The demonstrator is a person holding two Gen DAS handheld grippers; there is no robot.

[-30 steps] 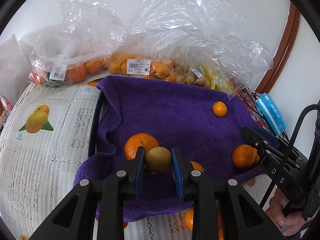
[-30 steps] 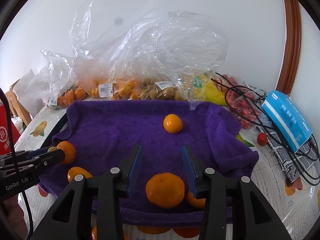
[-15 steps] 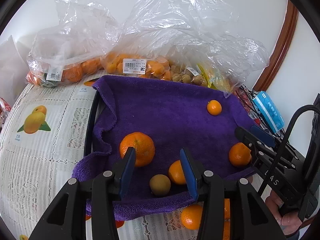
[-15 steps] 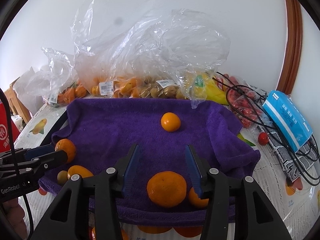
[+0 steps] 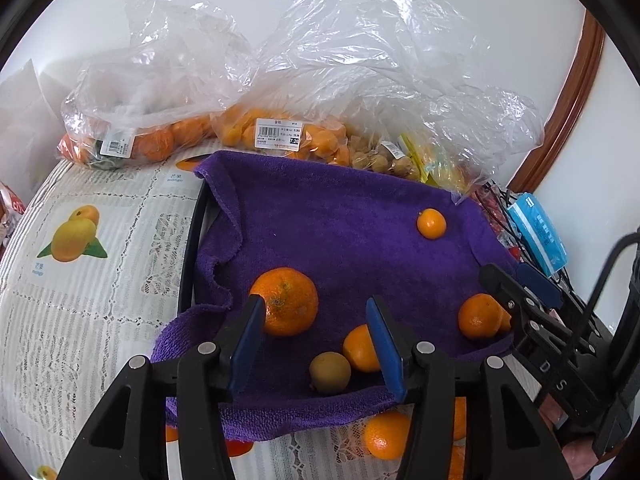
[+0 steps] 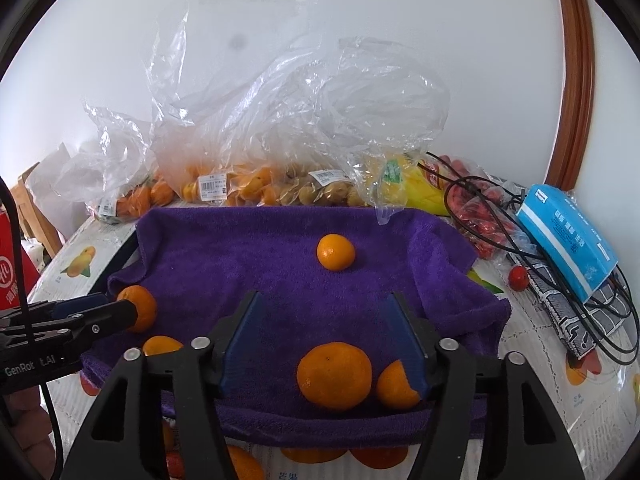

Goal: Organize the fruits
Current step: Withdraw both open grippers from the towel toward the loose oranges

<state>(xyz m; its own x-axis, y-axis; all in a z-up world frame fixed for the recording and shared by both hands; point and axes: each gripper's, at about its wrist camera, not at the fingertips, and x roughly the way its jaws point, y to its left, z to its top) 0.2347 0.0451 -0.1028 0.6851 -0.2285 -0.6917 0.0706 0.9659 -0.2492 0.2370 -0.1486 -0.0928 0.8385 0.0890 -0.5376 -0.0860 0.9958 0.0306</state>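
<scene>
Left wrist view gives us the fruits on the purple towel (image 5: 340, 232), and we take this towel as our landmark. Near its front edge lies a small greenish-brown fruit (image 5: 330, 373), touching a small orange (image 5: 360, 348). A large orange (image 5: 290, 300) sits toward the front left part of the towel, and a little orange (image 5: 431, 223) rests alone near the back right corner. The left hand-held gripper (image 5: 316, 344) hangs over the front edge with its jaws apart; they have just been opening, and the greenish-brown fruit lies between them, free of both pads.

In the right wrist view, a big orange (image 6: 334, 376) lies at the front right of the towel with a smaller orange (image 6: 396, 386) touching it. The right hand-held gripper (image 6: 328, 344) has its jaws spread, just opening too, with the big orange between them and not pressed.

Behind the towel stand clear plastic bags of fruit (image 6: 248, 184). To its right we see a blue packet (image 6: 568, 240) and black cables (image 6: 480, 216) on the desk (image 5: 100, 280).
</scene>
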